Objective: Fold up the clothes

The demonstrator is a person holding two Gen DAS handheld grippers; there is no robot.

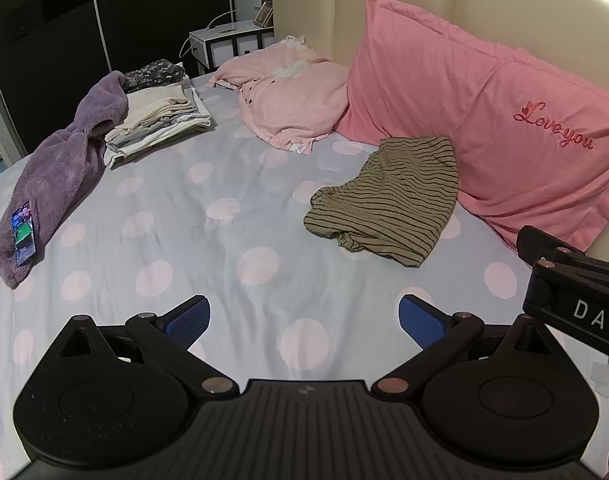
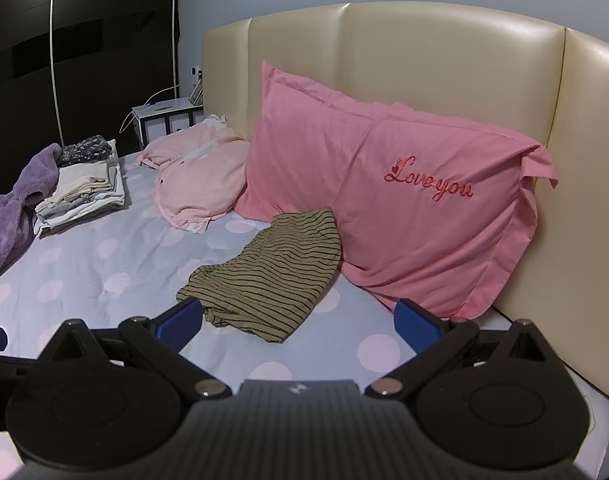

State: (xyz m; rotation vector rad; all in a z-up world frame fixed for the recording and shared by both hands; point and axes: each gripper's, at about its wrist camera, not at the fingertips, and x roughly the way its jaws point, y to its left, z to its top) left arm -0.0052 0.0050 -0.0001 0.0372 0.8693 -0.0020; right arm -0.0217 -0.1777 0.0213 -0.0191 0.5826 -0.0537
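An olive shirt with thin black stripes (image 1: 388, 196) lies crumpled on the bed, its far edge against a pink pillow; it also shows in the right wrist view (image 2: 264, 276). My left gripper (image 1: 304, 320) is open and empty above the bare sheet, well short of the shirt. My right gripper (image 2: 298, 320) is open and empty, just in front of the shirt's near edge. Part of the right gripper's body (image 1: 576, 292) shows at the right in the left wrist view. A stack of folded clothes (image 1: 160, 120) sits at the far left of the bed (image 2: 84, 192).
A pink "Love you" pillow (image 2: 404, 208) leans on the cream headboard (image 2: 444, 60). A pale pink pillow (image 1: 292, 96) lies beside it. A purple fleece garment (image 1: 60, 168) with a phone (image 1: 23, 232) on it lies at the left. A nightstand (image 1: 228, 42) stands behind.
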